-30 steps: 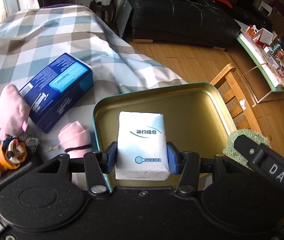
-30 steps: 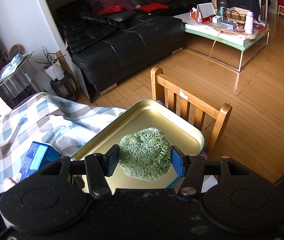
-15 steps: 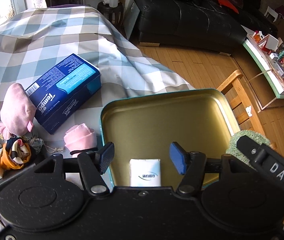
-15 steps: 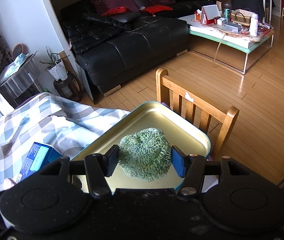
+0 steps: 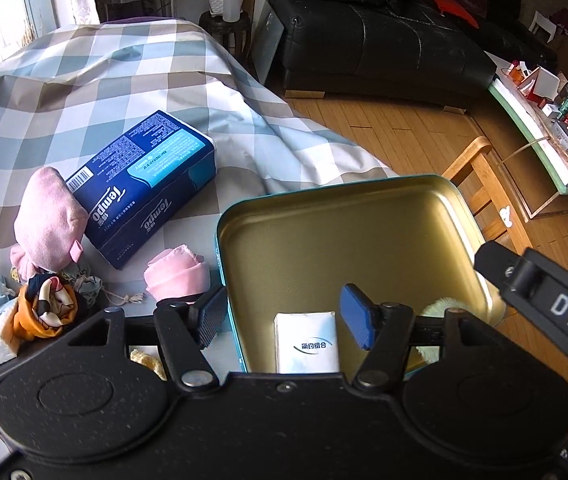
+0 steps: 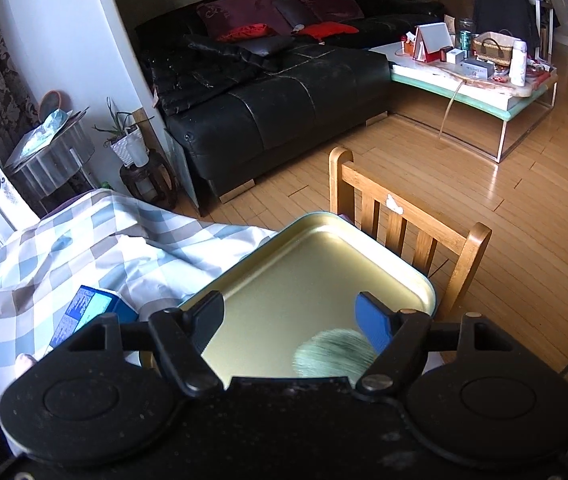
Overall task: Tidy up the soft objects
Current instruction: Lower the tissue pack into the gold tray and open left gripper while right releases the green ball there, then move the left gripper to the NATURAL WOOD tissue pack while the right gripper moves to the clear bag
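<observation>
Checked cloth (image 5: 131,92) in soft blue, tan and white squares drapes in loose folds over the desk, with a wooden floor and a black leather sofa (image 6: 284,92) beyond. On the cloth sits a shallow rectangular metal tray (image 5: 364,196), gold and smooth inside with a teal rim and rounded corners.

Inside the tray, at its near edge, lies a small white tissue pack (image 5: 306,342), glossy and flat-sided. The left gripper (image 5: 284,316) hovers over it with its fingers opening; the pack sits below the gap and neither pad touches it. A fuzzy green looped pad (image 6: 334,354) also lies in the tray, blurred, under the right gripper (image 6: 292,320), whose fingers are opening wide and free of it.

Only the left view shows what waits outside the tray: a dark blue tissue box (image 5: 143,184), a plump pink pouch (image 5: 49,220) leaning against it, a rolled pink cloth (image 5: 177,276) just beside the tray's rim, and a patterned orange scarf (image 5: 45,310). The right view alone shows a slatted wooden chair (image 6: 404,220) behind the tray and a cluttered coffee table (image 6: 472,76).
</observation>
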